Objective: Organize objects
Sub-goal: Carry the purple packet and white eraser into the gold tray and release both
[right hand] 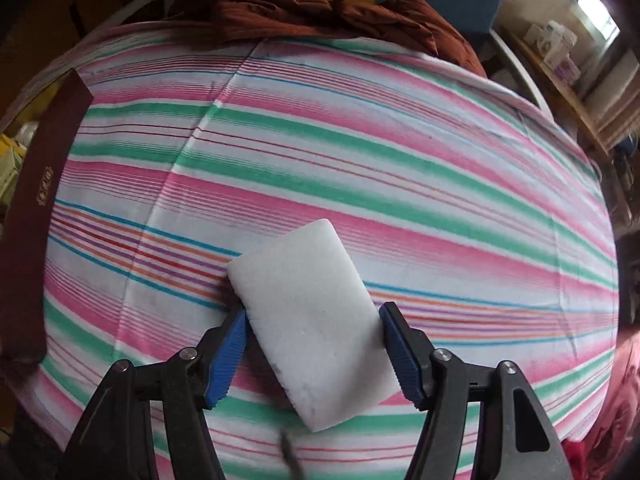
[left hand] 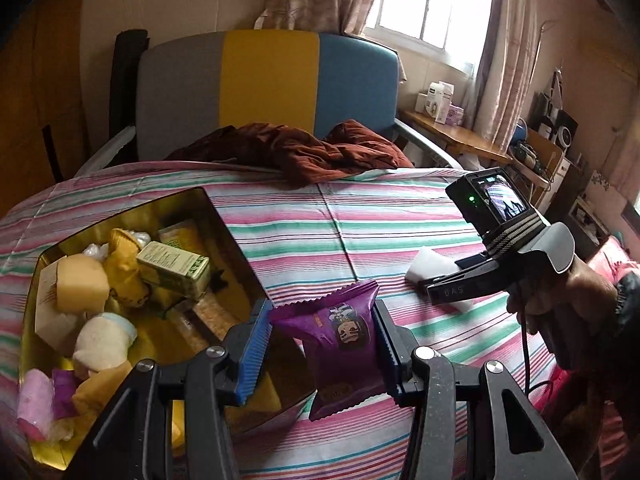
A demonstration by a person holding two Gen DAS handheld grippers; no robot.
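the left hand-held gripper [left hand: 322,354] pinches a glossy purple foil snack packet [left hand: 340,344] with crimped, serrated ends between its ribbed blue pads; the print on it, a small cartoon face and some characters, is too blurred to read. the packet hangs over the near right edge of an open gold-lined rectangular tin box [left hand: 216,216] on the left of the bed. inside the box lie a soft cream plush toy [left hand: 105,342], a green and cream printed carton [left hand: 176,266], a pale yellow sponge block [left hand: 80,286] and pink and purple wrappers.

on the right, the right hand-held gripper [right hand: 314,354] stands spread around a white, matte rectangular foam block [right hand: 312,332] lying on the striped pink, green and white cotton bedsheet [right hand: 400,168]; the left pad is at the block's edge, the right pad just clear. a crumpled rust-brown quilted garment [right hand: 280,8] lies at the far side. the box's dark maroon side [right hand: 32,200] carries small gold characters, unreadable.
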